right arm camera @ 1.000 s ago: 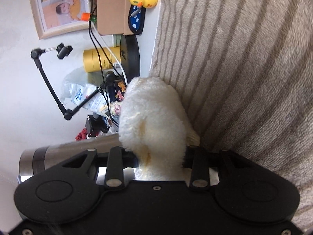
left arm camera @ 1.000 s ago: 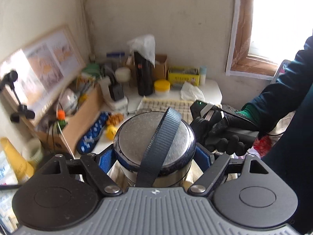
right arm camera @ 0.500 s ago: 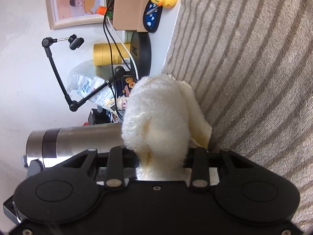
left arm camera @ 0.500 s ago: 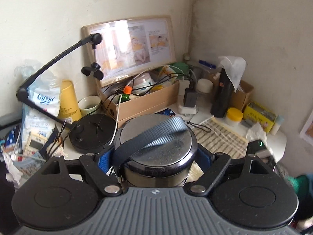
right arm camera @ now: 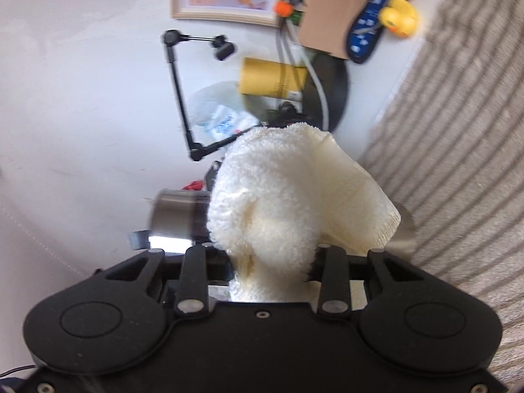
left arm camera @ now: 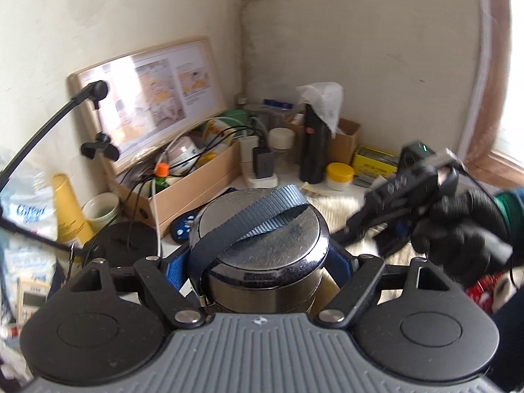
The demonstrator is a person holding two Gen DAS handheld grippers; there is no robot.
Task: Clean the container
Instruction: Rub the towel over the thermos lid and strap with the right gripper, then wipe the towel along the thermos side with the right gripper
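Between left gripper (left arm camera: 260, 262) jaws: steel container (left arm camera: 262, 249), clamped; cardboard box (left arm camera: 196, 183) behind. Right gripper (right arm camera: 271, 255) pinches white cloth (right arm camera: 288, 190).

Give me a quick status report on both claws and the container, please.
Left claw shut on steel flask, lid on, strap across. Right claw shut on white towel, against flask body. Nothing blocking.

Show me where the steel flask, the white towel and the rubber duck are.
steel flask (left arm camera: 262, 239): left wrist view, on its round metal lid beside the strap.
white towel (right arm camera: 278, 190): right wrist view, on the fluffy middle of the bundle.
rubber duck (right arm camera: 399, 17): right wrist view, on its yellow body.
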